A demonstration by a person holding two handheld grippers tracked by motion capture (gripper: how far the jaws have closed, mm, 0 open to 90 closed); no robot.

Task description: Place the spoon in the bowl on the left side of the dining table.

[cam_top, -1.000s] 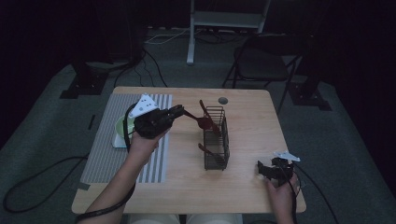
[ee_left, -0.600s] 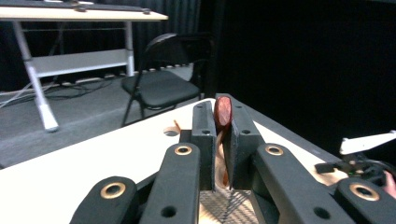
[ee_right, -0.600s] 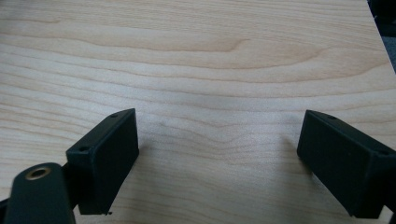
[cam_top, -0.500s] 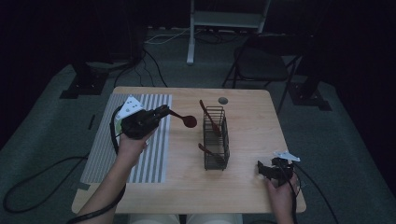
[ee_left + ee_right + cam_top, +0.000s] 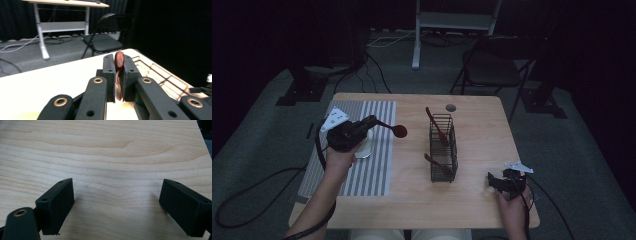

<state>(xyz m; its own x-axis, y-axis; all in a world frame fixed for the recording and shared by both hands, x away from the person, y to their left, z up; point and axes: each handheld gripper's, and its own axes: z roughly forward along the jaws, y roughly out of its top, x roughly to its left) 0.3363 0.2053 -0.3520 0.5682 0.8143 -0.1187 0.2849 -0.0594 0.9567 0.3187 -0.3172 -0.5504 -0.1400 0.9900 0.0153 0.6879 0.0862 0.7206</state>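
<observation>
My left gripper (image 5: 373,121) is shut on a red-brown spoon (image 5: 398,130), held level over the striped mat (image 5: 377,170) with the bowl pointing right toward the black wire basket (image 5: 443,172). In the left gripper view the spoon (image 5: 119,59) stands pinched edge-on between the two pads, with the basket (image 5: 160,77) to its right. Two more red-brown utensils (image 5: 435,126) sit in the basket, one leaning at the far end and one (image 5: 432,160) at the near end. My right gripper (image 5: 490,181) rests at the table's near right corner, open over bare wood (image 5: 115,192).
A white cup or dish (image 5: 363,147) sits on the mat under my left hand. A round cable hole (image 5: 451,107) lies near the table's far edge. A folding chair (image 5: 492,70) and a desk frame (image 5: 452,22) stand on the floor behind the table.
My left gripper has drawn back to the left and slightly down with the spoon, away from the basket. The right gripper has stayed put.
</observation>
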